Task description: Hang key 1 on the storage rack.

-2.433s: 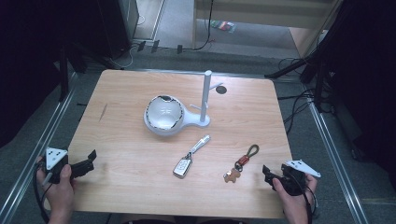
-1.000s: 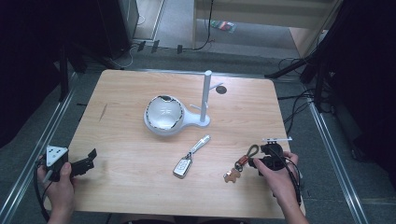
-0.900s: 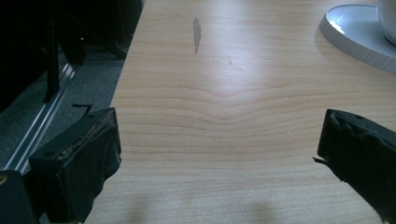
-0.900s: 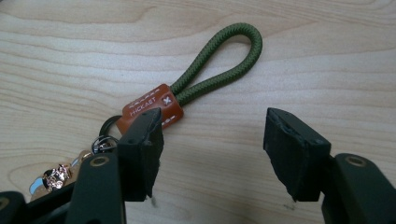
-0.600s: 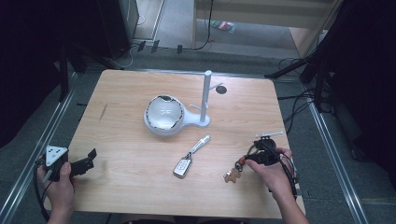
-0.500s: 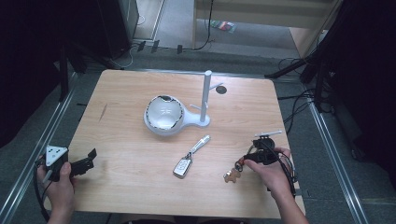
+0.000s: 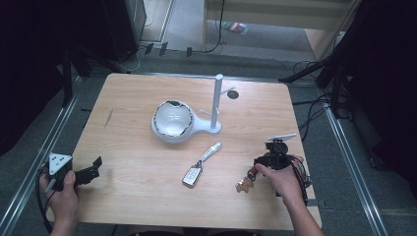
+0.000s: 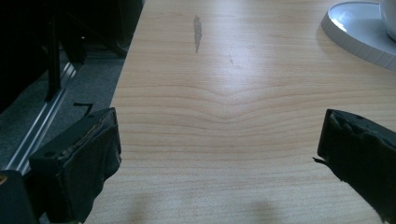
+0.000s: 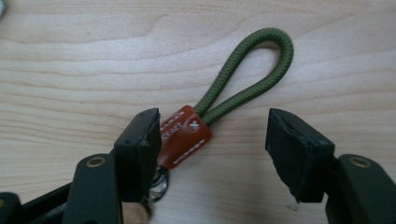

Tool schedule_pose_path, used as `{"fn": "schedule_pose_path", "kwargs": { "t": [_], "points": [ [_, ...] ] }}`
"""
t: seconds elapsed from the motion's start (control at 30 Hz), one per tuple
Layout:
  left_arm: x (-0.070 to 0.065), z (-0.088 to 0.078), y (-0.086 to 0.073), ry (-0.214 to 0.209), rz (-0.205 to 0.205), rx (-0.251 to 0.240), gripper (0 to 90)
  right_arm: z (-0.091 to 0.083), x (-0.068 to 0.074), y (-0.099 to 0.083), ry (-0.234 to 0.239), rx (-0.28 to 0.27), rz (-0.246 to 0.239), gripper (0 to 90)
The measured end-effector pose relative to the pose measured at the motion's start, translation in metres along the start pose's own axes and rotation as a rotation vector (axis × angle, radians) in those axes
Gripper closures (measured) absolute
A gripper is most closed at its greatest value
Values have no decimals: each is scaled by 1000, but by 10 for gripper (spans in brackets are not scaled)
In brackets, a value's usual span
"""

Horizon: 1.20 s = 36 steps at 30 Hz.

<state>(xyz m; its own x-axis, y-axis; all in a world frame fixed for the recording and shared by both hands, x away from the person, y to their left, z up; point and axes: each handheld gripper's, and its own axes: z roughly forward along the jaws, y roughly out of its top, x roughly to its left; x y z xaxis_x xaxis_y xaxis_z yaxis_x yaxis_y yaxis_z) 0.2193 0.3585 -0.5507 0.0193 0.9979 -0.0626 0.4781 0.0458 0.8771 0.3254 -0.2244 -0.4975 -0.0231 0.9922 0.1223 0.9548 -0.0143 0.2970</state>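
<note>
the right gripper (image 7: 256, 166) sits low over the table (image 7: 147, 206) near its right edge, and its jaws stand partly open around a keyring strap (image 9: 219, 109). in the right gripper view (image 9: 212, 144) the strap's brown leather tab (image 9: 184, 135) lies between the two fingers (image 9: 140, 140), close against the inner face of the left-hand one and well clear of the right-hand one, so the pads do not press on it from both sides. the jaws closed a little and opened again to the same width in the last second, with the tab between them throughout. the green cord loop (image 9: 261, 60) runs out past the fingertips, flat on the wood, leaning toward the right-hand finger. a metal ring (image 9: 159, 179) shows just behind the tab, under the left-hand finger. in the high view a small wooden charm (image 7: 243, 185) on the same keyring lies just beside the fingers, on the person's side.

a car key (image 7: 193, 175) with its silver fob lies well apart from those fingers, toward the middle of the table. a white stand with a bowl and upright post (image 7: 172, 123) is farther off beyond it.

the left gripper (image 7: 96, 167) rests at the near left corner, its jaws wide open (image 8: 219, 154) with only bare wood between the fingers (image 8: 93, 154).
</note>
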Motion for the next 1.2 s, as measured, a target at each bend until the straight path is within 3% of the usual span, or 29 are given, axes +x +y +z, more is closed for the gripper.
{"fn": "schedule_pose_path", "kwargs": {
  "t": [0.17,0.37,0.6,0.7,0.93,1.2],
  "points": [
    [0,0,0,0,-2,2,0,1,2,2,14,25,40,374],
    [0,0,0,-2,0,0,0,6,8,4,20,58,93,446],
    [0,0,0,3,-2,1,0,11,15,6,20,83,89,505],
    [0,0,0,2,-5,1,0,13,19,6,-4,88,58,559],
    [0,0,0,4,-4,-2,0,17,36,8,-106,106,-103,581],
    [0,0,0,3,-3,-3,0,17,36,11,-102,128,-111,608]
  ]
}}
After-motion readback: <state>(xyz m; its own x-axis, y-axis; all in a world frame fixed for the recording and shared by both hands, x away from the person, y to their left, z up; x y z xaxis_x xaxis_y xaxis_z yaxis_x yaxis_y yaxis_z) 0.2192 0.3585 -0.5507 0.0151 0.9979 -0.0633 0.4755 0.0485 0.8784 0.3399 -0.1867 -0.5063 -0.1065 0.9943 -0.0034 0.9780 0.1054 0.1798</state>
